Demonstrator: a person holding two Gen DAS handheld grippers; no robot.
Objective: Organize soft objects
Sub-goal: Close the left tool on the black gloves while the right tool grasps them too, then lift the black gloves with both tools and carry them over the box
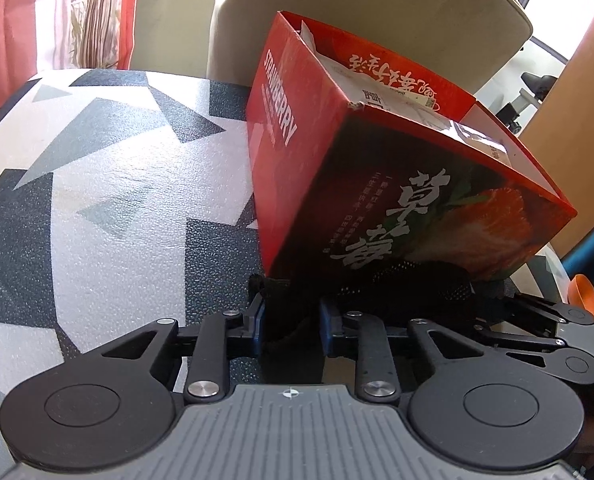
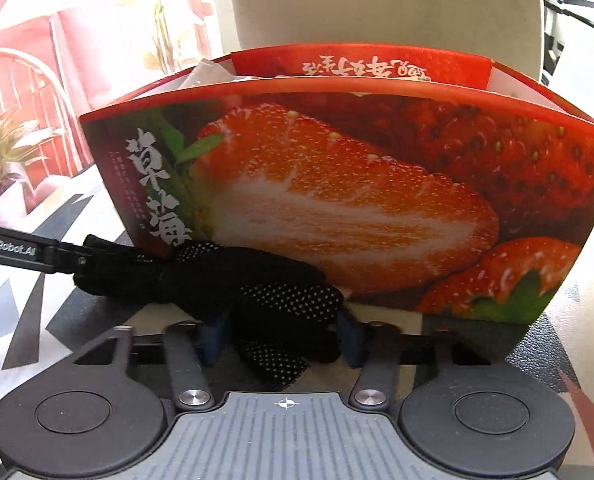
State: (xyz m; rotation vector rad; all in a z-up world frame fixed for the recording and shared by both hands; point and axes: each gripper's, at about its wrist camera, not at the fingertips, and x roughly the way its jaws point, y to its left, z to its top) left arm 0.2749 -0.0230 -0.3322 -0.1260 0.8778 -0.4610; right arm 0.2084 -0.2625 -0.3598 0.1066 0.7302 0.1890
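Both the left hand-held gripper (image 1: 291,320) and right hand-held gripper (image 2: 283,336) pinch the black dotted glove (image 2: 257,288) lying on the tabletop (image 1: 97,200) directly ahead, against the strawberry box (image 2: 357,208); lift evenly, clearing the box rim.

Left gripper (image 1: 291,326): black scissor linkages, silver pivot screws, blue finger pads (image 1: 260,322), two round black discs flanking grey ribbed plate with small crosshair mark. Right gripper (image 2: 283,338): same build, dark blue pads (image 2: 351,340). Side of left gripper's arm printed "CenRobot.AI" in white.
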